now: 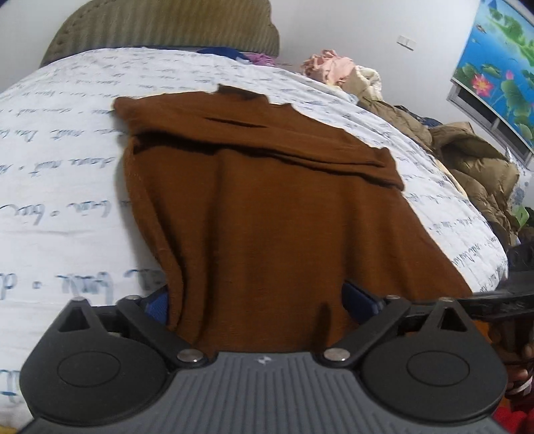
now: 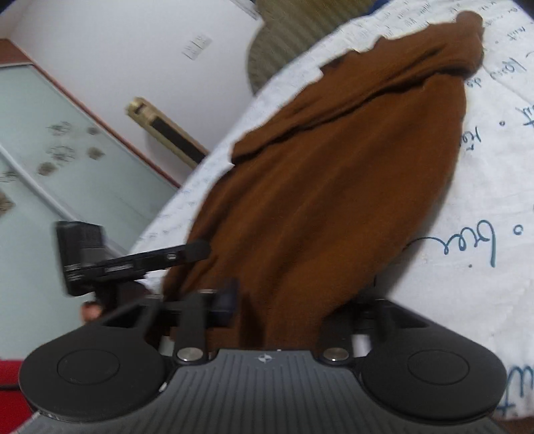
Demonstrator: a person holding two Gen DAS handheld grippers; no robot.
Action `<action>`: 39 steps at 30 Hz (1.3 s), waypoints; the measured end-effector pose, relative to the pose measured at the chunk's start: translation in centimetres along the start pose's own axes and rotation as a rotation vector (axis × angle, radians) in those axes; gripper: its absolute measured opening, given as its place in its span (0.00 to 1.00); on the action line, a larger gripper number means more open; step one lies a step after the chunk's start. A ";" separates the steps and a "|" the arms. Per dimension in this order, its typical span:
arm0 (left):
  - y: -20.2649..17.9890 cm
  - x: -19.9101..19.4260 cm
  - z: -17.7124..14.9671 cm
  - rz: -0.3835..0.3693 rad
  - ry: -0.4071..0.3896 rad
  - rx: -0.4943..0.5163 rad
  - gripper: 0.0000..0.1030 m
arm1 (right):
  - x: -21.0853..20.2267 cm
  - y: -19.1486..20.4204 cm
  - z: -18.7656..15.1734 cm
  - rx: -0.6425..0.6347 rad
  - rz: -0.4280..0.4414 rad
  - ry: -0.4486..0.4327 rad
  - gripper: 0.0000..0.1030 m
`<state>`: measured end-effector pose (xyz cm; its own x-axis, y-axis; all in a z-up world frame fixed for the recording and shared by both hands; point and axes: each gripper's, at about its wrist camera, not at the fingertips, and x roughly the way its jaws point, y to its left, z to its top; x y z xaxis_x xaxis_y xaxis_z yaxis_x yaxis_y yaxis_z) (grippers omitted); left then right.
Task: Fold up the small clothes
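A brown knit garment (image 1: 267,207) lies lengthwise on a white bed cover (image 1: 66,200) printed with blue script, its far end folded over on itself. My left gripper (image 1: 258,300) has its jaws wide apart, a blue pad (image 1: 158,302) on each side of the garment's near edge, which drapes between them. In the right wrist view the same garment (image 2: 333,183) runs down into my right gripper (image 2: 277,310). Its linkage is drawn in and it is shut on the cloth, which hides the fingertips. The left gripper (image 2: 187,252) shows beside that edge.
An olive ribbed headboard (image 1: 160,26) stands at the bed's far end. Pink clothes (image 1: 330,66) and an olive padded jacket (image 1: 474,167) are piled along the bed's right side, under a lotus poster (image 1: 500,60). A frosted glass door (image 2: 66,150) stands beyond the bed.
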<state>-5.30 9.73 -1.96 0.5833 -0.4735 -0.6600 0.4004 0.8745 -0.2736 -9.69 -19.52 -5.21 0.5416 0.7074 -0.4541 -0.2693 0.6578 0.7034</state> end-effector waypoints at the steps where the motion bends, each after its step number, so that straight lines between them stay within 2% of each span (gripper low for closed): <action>1: -0.5 0.1 0.0 0.013 0.001 0.013 0.68 | 0.1 -0.1 0.2 0.011 -0.017 0.003 0.15; 2: -0.9 0.2 0.2 0.029 0.007 0.023 0.50 | 0.0 -0.2 0.5 0.023 -0.024 0.002 0.12; 3: -1.1 0.2 0.3 0.043 0.012 0.024 0.40 | -0.4 -0.2 0.7 0.027 -0.035 -0.003 0.11; 6: -0.7 -0.3 0.7 0.022 0.010 -0.028 0.19 | -2.2 0.4 1.0 0.004 -0.120 -0.028 0.07; 10: -0.7 -1.7 0.8 -0.035 -0.002 -0.052 0.18 | -5.8 0.5 1.8 -0.006 -0.182 -0.090 0.07; 13: -0.3 -1.6 0.5 -0.021 0.013 -0.045 0.18 | -7.2 -0.4 1.9 0.002 -0.213 -0.105 0.08; 14: 0.1 -1.6 0.2 -0.023 0.024 -0.059 0.18 | -7.0 -1.0 1.9 0.030 -0.196 -0.092 0.16; 17: 1.8 -1.4 -0.4 -0.068 0.053 -0.130 0.20 | -6.3 -3.2 0.9 0.114 -0.154 -0.044 0.26; 19: 2.7 -2.2 -1.1 -0.097 0.041 -0.158 0.20 | -6.3 -3.6 -0.1 0.134 -0.111 -0.048 0.29; 22: 3.3 -3.2 -1.7 -0.112 0.009 -0.157 0.28 | -7.0 -4.3 -0.9 0.188 -0.042 -0.059 0.36; 23: 3.4 -3.4 -1.9 -0.118 0.000 -0.156 0.34 | -6.9 -4.4 -1.1 0.200 -0.026 -0.059 0.37; 24: 3.5 -3.7 -2.1 -0.120 -0.008 -0.154 0.51 | -6.9 -4.4 -1.3 0.206 -0.016 -0.054 0.37; 26: 3.6 -4.0 -2.4 -0.118 -0.038 -0.150 0.73 | -6.5 -4.0 -1.5 0.195 -0.012 -0.040 0.38; 28: 3.5 -4.3 -2.9 -0.116 -0.056 -0.129 0.74 | -5.5 -3.0 -1.4 0.169 -0.003 -0.024 0.42; 32: 2.2 -3.9 -2.9 -0.099 -0.018 -0.029 0.73 | -3.8 -0.9 -1.0 0.076 -0.024 0.011 0.44; 34: 1.4 -3.6 -2.8 -0.141 0.012 0.011 0.67 | -3.4 0.0 -0.7 0.030 -0.041 0.028 0.44; 35: 1.2 -3.4 -2.7 -0.166 0.025 0.016 0.45 | -3.3 0.3 -0.7 0.017 -0.042 0.036 0.43; 36: 1.1 -3.2 -2.5 -0.177 0.040 0.021 0.28 | -3.2 0.4 -0.6 0.015 -0.032 0.043 0.39; 37: 1.1 -3.1 -2.4 -0.170 0.048 0.023 0.25 | -3.0 0.5 -0.5 0.016 -0.024 0.048 0.33; 38: 1.1 -3.1 -2.5 -0.160 0.046 0.025 0.15 | -2.8 0.6 -0.5 0.018 -0.023 0.058 0.21; 39: 1.2 -3.3 -2.5 -0.155 0.042 0.022 0.12 | -2.7 0.6 -0.5 0.019 -0.030 0.062 0.20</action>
<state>-8.53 12.58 -1.79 0.4835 -0.5973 -0.6399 0.4990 0.7887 -0.3591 -11.72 -20.93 -3.80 0.4987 0.7024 -0.5079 -0.2378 0.6744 0.6991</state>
